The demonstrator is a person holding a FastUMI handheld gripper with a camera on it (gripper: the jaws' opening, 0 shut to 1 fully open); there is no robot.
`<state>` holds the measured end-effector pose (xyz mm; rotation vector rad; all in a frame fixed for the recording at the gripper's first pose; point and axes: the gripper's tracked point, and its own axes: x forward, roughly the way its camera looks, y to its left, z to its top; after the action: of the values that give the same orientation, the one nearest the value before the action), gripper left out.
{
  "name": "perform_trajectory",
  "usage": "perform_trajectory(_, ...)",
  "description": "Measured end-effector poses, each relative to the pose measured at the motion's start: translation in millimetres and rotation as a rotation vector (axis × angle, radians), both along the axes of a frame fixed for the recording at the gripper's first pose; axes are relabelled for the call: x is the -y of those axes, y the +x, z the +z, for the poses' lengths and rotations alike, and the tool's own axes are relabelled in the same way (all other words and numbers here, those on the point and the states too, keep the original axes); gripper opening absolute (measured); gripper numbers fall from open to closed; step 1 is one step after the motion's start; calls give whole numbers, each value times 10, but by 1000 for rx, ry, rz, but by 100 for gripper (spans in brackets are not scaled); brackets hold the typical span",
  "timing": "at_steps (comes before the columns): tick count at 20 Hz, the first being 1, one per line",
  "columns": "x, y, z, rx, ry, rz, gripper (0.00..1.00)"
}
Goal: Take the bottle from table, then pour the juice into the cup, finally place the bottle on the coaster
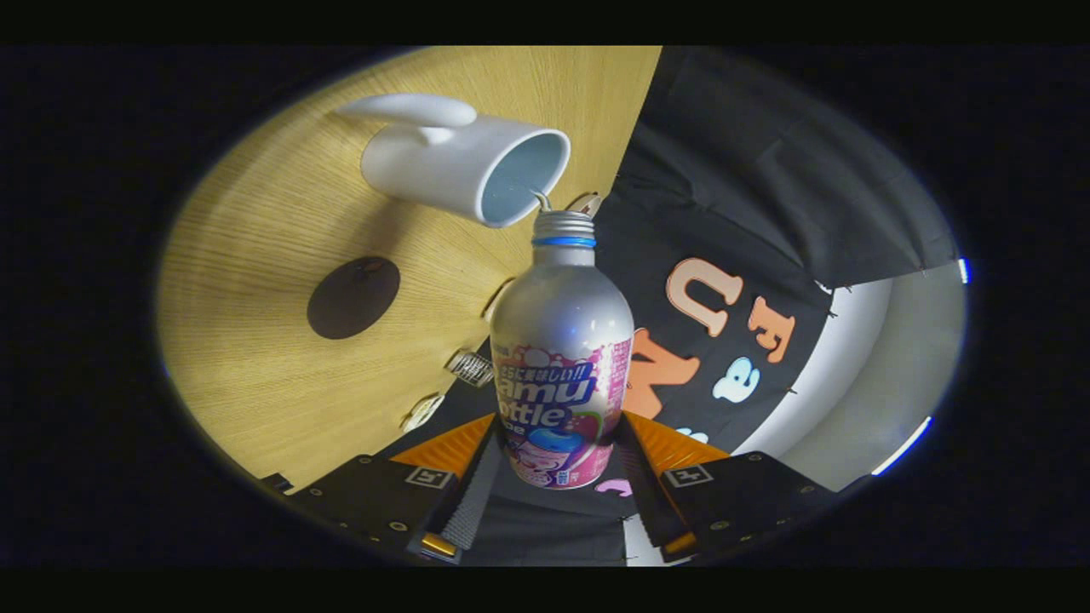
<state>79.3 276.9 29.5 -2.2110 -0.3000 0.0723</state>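
My gripper (558, 451) is shut on a silver bottle (562, 340) with a pink and blue label, both fingers pressing its lower body. The whole view is rolled, so the bottle is tipped over toward the white mug (464, 166). The bottle's open mouth (562, 223) sits right at the rim of the mug, and a thin stream runs from it into the mug's opening. The mug stands on the wooden table (281, 340), its handle on the side away from the bottle. A dark round coaster (352, 297) lies on the table beside the mug, nearer to my fingers.
The table's edge runs just behind the bottle, with small tags (469, 366) fixed along it. Beyond the edge hangs the booth's black cloth wall (749, 196), and a pale floor (886, 375) shows past it.
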Motion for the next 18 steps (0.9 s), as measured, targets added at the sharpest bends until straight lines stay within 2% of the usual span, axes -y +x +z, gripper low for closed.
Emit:
perform_trajectory(10,-33,-27,-2,-3,-43,-2,74)
perform_trajectory(18,-11,-35,-23,-11,-23,-15,75)
